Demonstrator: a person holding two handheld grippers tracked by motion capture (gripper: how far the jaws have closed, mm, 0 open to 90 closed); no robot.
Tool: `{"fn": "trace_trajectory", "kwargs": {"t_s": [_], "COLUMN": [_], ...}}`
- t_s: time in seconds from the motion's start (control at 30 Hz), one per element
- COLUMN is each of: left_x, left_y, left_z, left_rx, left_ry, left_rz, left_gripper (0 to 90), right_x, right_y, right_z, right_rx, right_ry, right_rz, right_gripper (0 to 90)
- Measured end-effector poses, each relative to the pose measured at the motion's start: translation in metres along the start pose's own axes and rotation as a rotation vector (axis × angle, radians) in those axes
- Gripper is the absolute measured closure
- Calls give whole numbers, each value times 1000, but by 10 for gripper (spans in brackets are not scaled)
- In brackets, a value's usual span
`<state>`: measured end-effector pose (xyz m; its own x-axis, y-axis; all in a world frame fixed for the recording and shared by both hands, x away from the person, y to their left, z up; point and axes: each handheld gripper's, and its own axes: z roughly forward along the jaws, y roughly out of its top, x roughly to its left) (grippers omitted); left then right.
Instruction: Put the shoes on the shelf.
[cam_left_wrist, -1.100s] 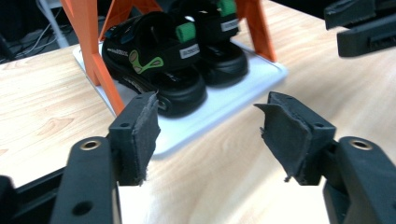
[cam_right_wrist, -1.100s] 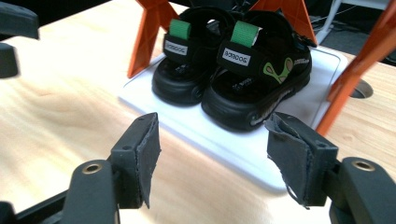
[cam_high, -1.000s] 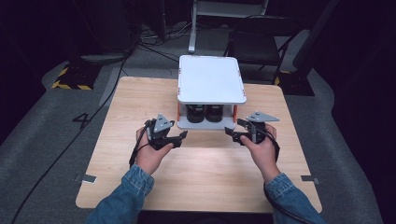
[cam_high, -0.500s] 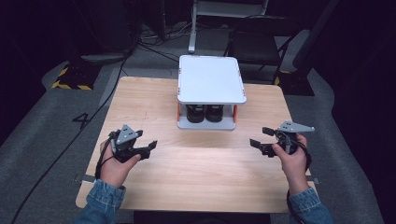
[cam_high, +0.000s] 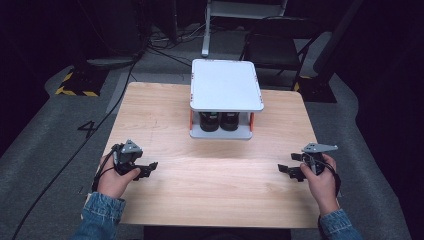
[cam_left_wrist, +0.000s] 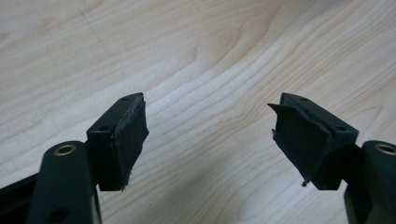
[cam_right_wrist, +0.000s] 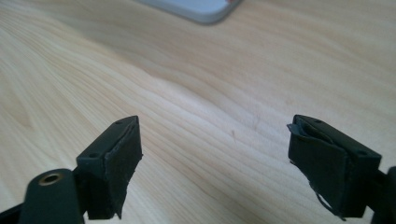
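Now I am holding the left gripper (cam_high: 148, 169) and right gripper (cam_high: 286, 169) spread and empty at the near surface (cam_high: 210, 175) corners, well apart from the far white shelf stand (cam_high: 226, 85), judging the work paused, so reaching back comes next.

Black chair (cam_high: 272, 47), floor cables (cam_high: 165, 47), hazard tape (cam_high: 75, 91)

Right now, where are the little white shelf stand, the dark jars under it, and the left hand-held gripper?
white shelf stand (cam_high: 226, 85), high view, top plate.
dark jars (cam_high: 219, 121), high view, jar fronts.
left hand-held gripper (cam_high: 150, 168), high view, between open jaw tips.
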<state>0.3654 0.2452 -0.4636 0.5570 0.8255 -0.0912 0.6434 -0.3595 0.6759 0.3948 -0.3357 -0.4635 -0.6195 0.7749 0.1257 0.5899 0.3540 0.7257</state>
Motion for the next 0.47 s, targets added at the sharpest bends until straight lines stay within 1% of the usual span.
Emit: {"fn": "trace_trajectory", "kwargs": {"t_s": [0.03, 0.07, 0.17, 0.2, 0.23, 0.27, 0.3, 0.37, 0.4, 0.43, 0.47], "left_x": [1, 3, 6, 6, 7, 8, 8, 9, 9, 9, 10], "left_y": [-1, -3, -6, -7, -7, -7, -8, -9, -9, -9, -8], "left_z": [2, 3, 8, 10, 11, 12, 13, 15, 15, 15, 15], "left_rx": [9, 9, 12, 11, 12, 18, 16, 11, 11, 10, 6], "left_ry": [6, 14, 12, 22, 19, 26, 33, 32, 32, 34, 38], "left_rz": [-2, 4, -3, -2, 7, 17, 12, 4, -3, -11, -10], "left_gripper": [246, 243, 237, 232, 228, 222, 220, 221, 220, 219, 219], "right_x": [-2, -4, -7, -8, -9, -9, -9, -8, -7, -6, -5], "right_y": [-3, -5, -10, -12, -14, -14, -15, -16, -16, -16, -16], "right_z": [4, 8, 15, 16, 18, 19, 21, 24, 25, 27, 28], "right_rx": [5, -1, -25, -25, -26, -27, -29, -22, -13, -10, -7], "right_ry": [-4, -15, -65, -73, -77, -81, -83, -95, -94, -98, -96], "right_rz": [5, 8, 4, 7, 7, 6, 8, -5, -9, -21, -29], "right_gripper": [168, 160, 160, 160, 160, 160, 160, 160, 160, 161, 161]}}
